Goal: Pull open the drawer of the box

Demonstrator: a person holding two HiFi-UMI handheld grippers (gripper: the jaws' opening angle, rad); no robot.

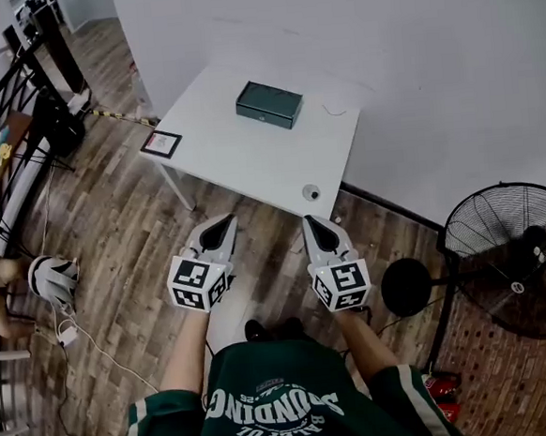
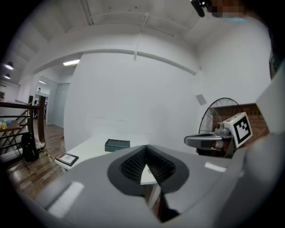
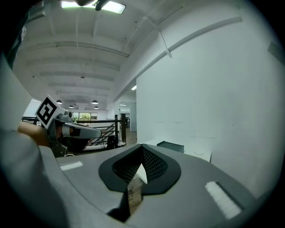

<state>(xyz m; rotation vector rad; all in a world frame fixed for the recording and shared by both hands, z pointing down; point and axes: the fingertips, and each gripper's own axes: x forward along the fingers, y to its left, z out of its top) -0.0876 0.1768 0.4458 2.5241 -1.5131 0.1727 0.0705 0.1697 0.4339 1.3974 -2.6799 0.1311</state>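
Note:
A dark green box [image 1: 270, 103] lies flat on the white table [image 1: 230, 150] near its far edge; its drawer front faces me and looks closed. The box also shows small in the left gripper view [image 2: 117, 144] and in the right gripper view [image 3: 170, 146]. Both grippers hover over the wooden floor, well short of the table. My left gripper [image 1: 219, 229] is shut with nothing in it, tips meeting [image 2: 146, 147]. My right gripper [image 1: 313, 224] is also shut and empty, tips together [image 3: 141, 146]. Each carries a marker cube.
A framed card [image 1: 161, 143] lies at the table's left corner, a small round object [image 1: 312, 192] near its front right corner, and a thin cord [image 1: 336, 111] at the back. A black floor fan [image 1: 513, 259] stands to the right. Stair railing [image 1: 0, 102] runs at the left.

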